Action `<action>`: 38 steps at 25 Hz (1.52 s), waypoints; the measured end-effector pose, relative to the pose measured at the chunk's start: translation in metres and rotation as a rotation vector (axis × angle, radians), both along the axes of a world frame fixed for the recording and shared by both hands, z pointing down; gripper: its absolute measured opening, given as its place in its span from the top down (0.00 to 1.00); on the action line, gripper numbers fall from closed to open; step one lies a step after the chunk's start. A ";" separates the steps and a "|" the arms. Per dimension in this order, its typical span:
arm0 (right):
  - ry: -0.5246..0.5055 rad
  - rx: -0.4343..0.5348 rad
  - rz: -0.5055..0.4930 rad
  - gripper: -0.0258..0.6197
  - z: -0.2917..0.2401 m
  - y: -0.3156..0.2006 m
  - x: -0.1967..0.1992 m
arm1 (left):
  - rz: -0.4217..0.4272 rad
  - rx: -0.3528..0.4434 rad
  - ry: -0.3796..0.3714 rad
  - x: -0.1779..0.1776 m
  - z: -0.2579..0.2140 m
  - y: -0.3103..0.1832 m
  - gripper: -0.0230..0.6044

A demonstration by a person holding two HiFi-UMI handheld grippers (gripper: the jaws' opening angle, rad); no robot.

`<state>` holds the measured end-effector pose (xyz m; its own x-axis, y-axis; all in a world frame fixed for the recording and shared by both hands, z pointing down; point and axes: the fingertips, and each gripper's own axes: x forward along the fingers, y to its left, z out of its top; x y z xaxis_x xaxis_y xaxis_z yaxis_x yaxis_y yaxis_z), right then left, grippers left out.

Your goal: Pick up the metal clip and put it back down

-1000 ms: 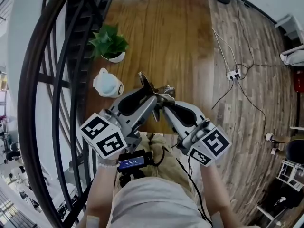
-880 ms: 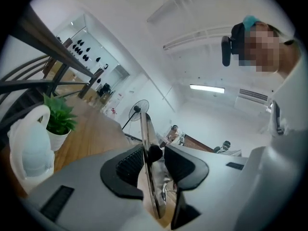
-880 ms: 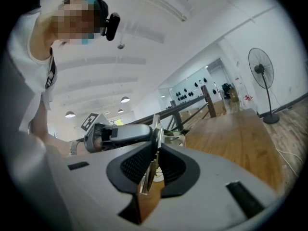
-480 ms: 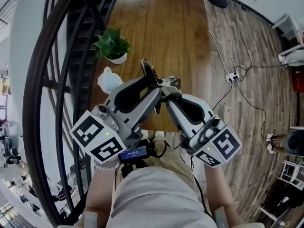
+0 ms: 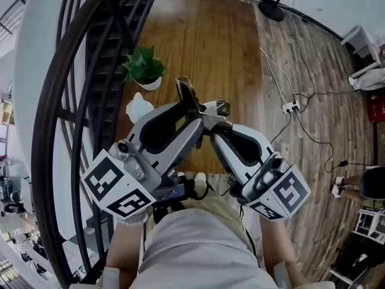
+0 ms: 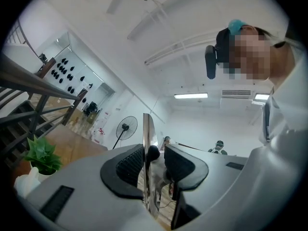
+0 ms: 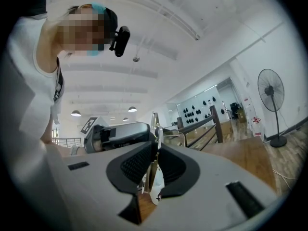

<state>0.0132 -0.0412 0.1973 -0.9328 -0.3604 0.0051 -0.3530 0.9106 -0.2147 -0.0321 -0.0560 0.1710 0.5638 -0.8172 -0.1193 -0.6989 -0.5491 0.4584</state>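
Both grippers hold the metal clip (image 5: 191,99) up over the wooden table (image 5: 210,47). It is a shiny steel clip with one flat handle sticking up and a body (image 5: 217,108) to the right. In the head view my left gripper (image 5: 198,117) comes in from the lower left and my right gripper (image 5: 212,126) from the lower right, tips meeting at the clip. In the left gripper view a steel strip (image 6: 148,148) stands upright between the jaws of the left gripper (image 6: 154,160). In the right gripper view the right gripper (image 7: 155,165) is shut on a thin metal handle (image 7: 155,129).
A small potted plant (image 5: 144,68) and a white rounded object (image 5: 138,108) sit at the table's left edge. A black curved railing (image 5: 72,101) runs along the left. On the floor at right lie cables and a power strip (image 5: 290,107), and a fan base (image 5: 272,8) stands at the top.
Both grippers, still gripping the clip, have come up closer to the head camera and look larger. The table and plant have slid upward in the view.
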 end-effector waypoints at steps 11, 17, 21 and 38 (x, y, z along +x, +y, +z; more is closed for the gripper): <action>0.003 0.006 -0.003 0.89 0.000 0.000 -0.001 | -0.005 0.016 -0.047 -0.001 0.003 -0.001 0.74; 0.018 -0.013 0.003 0.89 0.006 -0.002 0.001 | -0.017 -0.014 -0.055 -0.001 0.013 -0.004 0.74; 0.036 -0.033 0.004 0.89 0.015 -0.003 0.002 | -0.019 -0.048 -0.057 0.000 0.024 -0.006 0.74; 0.114 -0.163 -0.014 0.89 0.078 -0.014 -0.001 | -0.024 -0.212 -0.070 -0.004 0.094 -0.018 0.74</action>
